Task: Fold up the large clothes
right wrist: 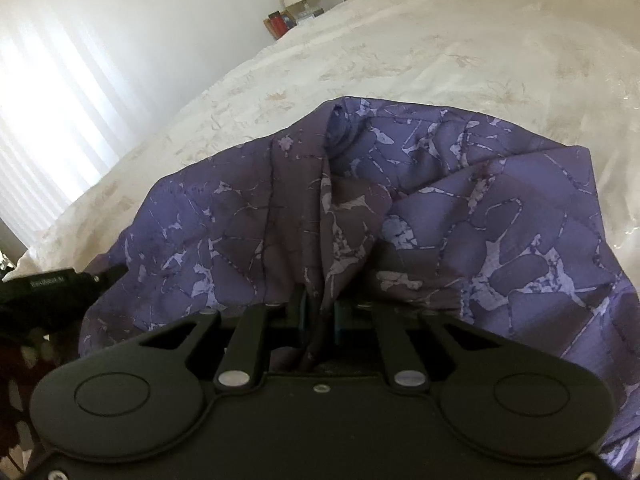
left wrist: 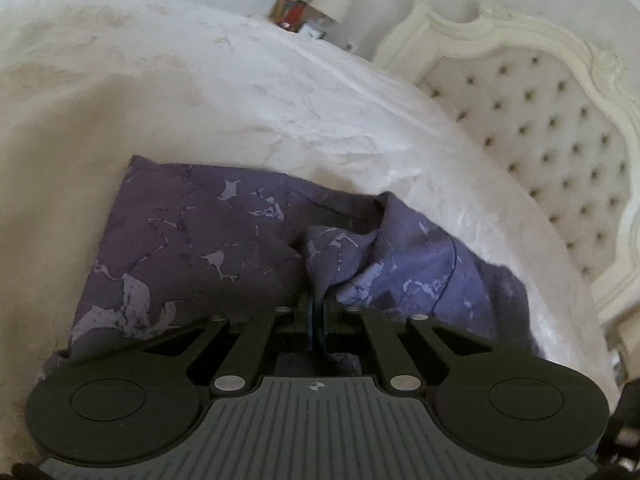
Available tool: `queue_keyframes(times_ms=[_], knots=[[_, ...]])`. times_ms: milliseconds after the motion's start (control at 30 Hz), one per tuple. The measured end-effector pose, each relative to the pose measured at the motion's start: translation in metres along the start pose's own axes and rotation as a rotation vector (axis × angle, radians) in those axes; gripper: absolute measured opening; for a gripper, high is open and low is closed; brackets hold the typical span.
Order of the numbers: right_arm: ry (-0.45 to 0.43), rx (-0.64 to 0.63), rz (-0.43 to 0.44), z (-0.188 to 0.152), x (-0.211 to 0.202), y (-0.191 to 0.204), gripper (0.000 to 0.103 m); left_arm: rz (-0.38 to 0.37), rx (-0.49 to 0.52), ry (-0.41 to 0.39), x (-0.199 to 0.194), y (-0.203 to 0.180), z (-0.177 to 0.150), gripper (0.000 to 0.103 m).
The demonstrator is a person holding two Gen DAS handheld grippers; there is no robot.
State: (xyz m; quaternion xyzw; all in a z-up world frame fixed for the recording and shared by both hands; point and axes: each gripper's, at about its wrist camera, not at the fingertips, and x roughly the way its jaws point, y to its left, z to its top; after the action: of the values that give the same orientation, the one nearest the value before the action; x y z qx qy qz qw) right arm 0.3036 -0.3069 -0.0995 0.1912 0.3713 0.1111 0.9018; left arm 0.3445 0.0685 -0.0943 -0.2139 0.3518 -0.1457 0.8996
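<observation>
A purple garment [left wrist: 192, 248] with a pale marbled print lies bunched on a white bed. My left gripper [left wrist: 317, 316] is shut on a pinched fold of it, and the cloth rises in a ridge from between the jaws. In the right wrist view the same purple garment [right wrist: 500, 208] spreads across the bed, and my right gripper [right wrist: 320, 316] is shut on a gathered fold of it. The fingertips of both grippers are hidden under cloth.
The white bedspread [left wrist: 240, 100] covers the bed. A tufted cream headboard [left wrist: 540, 120] stands at the right. A bedside shelf with a lamp and small items [right wrist: 292, 8] sits beyond the bed. A bright curtained window [right wrist: 48, 120] is at the left. The other gripper's body [right wrist: 48, 288] shows at the left edge.
</observation>
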Motion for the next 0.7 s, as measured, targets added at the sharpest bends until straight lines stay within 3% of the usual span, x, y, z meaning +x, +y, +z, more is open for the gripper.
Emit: queue_keyframes(times_ms=[67,100,133,200,267,300,467,567,700], knots=[[0.003,-0.013,-0.01,0.002,-0.002,0.002,0.018,0.021,0.056,-0.01,-0.007,-0.009,0.003,0.015],[0.001,-0.032,-0.017,0.003,-0.003,0.004,0.028,0.034,0.079,-0.025,-0.014,-0.012,0.005,0.027],[-0.004,-0.053,-0.03,0.003,-0.005,0.008,0.033,0.045,0.1,-0.048,-0.021,-0.016,0.006,0.029],[-0.019,-0.087,-0.047,0.003,-0.012,0.014,0.052,0.033,0.132,-0.095,-0.04,-0.024,0.009,0.032],[-0.066,-0.123,-0.056,0.004,-0.025,0.022,0.057,0.019,0.167,-0.124,-0.054,-0.035,0.011,0.043],[-0.099,-0.145,-0.064,0.005,-0.033,0.027,0.058,0.009,0.19,-0.135,-0.059,-0.041,0.011,0.05],[-0.184,-0.26,-0.05,0.002,-0.053,0.063,0.058,-0.049,0.35,-0.091,-0.058,-0.078,-0.003,0.052],[-0.126,-0.326,-0.032,-0.012,-0.043,0.077,0.057,-0.052,0.389,-0.012,-0.046,-0.082,-0.023,0.052],[-0.013,-0.359,-0.063,-0.04,-0.023,0.076,0.057,0.037,0.366,0.117,-0.028,-0.063,-0.046,0.053]])
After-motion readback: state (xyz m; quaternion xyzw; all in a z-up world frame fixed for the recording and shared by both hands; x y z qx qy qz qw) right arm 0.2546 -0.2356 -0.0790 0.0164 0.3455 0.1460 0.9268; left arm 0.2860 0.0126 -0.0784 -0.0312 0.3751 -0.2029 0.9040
